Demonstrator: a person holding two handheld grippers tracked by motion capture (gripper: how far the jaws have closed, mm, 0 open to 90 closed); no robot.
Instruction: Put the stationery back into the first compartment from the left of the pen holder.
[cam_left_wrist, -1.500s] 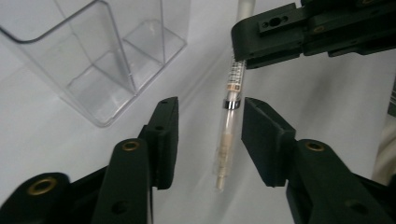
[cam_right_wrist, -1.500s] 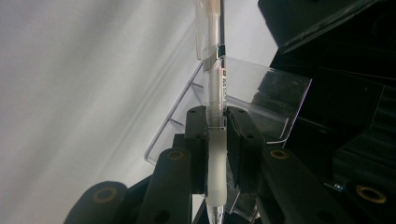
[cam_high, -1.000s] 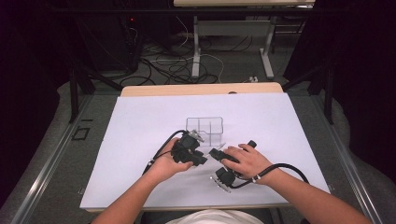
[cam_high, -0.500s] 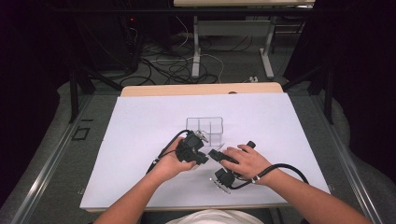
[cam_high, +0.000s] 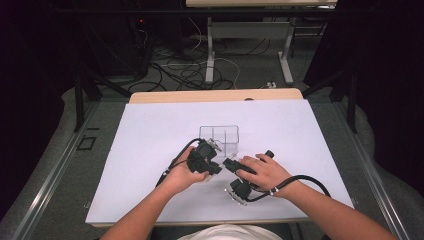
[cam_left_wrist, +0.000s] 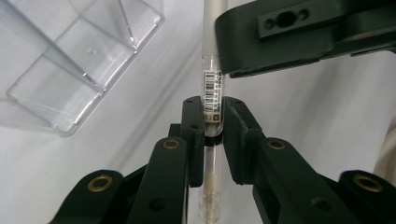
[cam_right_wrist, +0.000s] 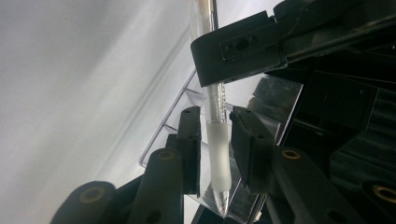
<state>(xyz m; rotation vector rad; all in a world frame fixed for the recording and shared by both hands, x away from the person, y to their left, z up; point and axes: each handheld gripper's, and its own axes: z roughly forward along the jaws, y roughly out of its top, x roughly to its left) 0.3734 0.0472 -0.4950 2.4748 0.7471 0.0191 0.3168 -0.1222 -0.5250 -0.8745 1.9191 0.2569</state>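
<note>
Your left gripper (cam_left_wrist: 212, 122) has just clenched its jaws on the pen (cam_left_wrist: 213, 93) at its label, beside the clear box (cam_left_wrist: 70, 60). Your right gripper (cam_right_wrist: 215, 140) has just been letting go, jaws off the frosted tip, so the left alone carries it.

Our bare forearms end in matte black plastic grippers: left gripper (cam_high: 204, 159), right gripper (cam_high: 239, 175), brass-coloured pivot pins, black trailing cables, white shirt.
</note>
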